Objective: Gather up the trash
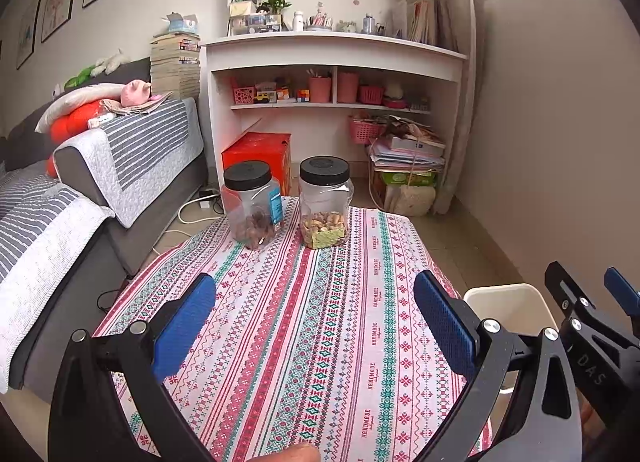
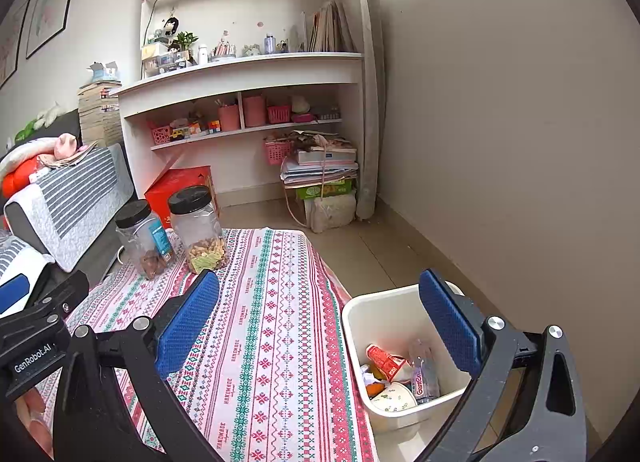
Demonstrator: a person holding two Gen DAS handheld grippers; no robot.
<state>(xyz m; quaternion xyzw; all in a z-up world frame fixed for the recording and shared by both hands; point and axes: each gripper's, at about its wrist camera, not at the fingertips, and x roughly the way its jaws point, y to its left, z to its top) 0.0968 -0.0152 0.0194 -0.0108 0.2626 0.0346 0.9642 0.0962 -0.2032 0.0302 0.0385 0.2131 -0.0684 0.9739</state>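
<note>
Left claw: I had my left claw (image 1: 314,318) spread wide and empty, hovering over the table (image 1: 320,342) with nothing between its blue pads.
Right claw: my right claw (image 2: 320,322) was likewise wide apart and empty, one finger over the cloth, the other over the bin (image 2: 356,326).
Trash: it all sat in the white bin on the floor, at 5 o'clock in the right wrist view, just beside the table's edge; I made out a red carton (image 2: 384,360), a clear bottle (image 2: 423,374) and a paper cup (image 2: 394,396).
Handling: I judged these pieces light, thin-walled and easily crushed; the bottle looked slippery, so I would have pinched it across its body, and the carton across its flat sides.
Progress: I saw no loose trash on the cloth, so I judged the collecting nearly or wholly done.
Table: a patterned red, green and white cloth covered it; two black-lidded jars (image 1: 290,202) of snacks stood at 12 o'clock on the far edge, close together.
Room: a grey sofa (image 1: 120,190) lay at 9 o'clock and white shelves (image 1: 332,50) at 12 o'clock.
</note>
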